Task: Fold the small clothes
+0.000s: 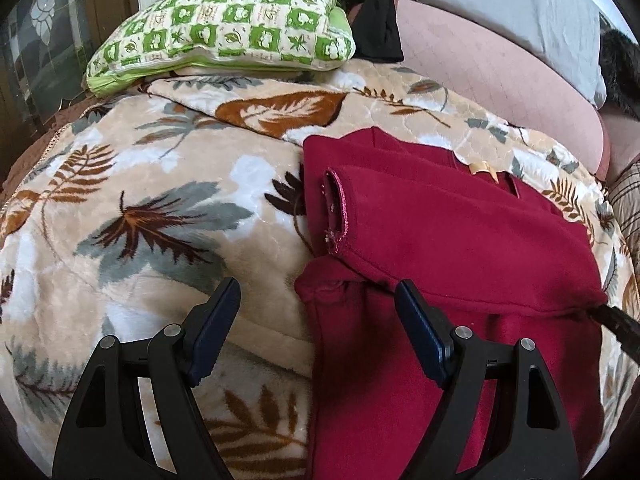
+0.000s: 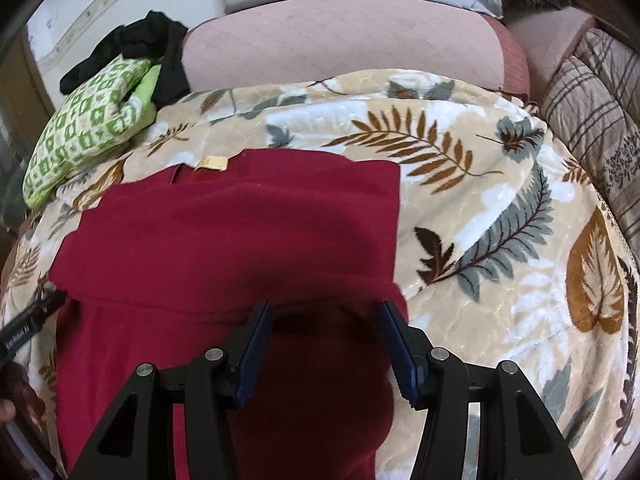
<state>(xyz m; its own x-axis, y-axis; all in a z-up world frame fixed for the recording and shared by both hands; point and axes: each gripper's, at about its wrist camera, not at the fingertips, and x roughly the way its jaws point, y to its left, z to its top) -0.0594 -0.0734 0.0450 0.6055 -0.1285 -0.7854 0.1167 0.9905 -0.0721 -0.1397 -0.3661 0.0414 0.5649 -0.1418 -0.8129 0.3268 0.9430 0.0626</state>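
Two grippers hang over a dark red garment [image 1: 460,240] lying partly folded on a leaf-patterned blanket [image 1: 140,200]. The left gripper [image 1: 316,300] stands wide open over the garment's left edge, holding nothing. The right gripper [image 2: 326,316] is about half open above the red cloth near its right edge, pads gripping nothing
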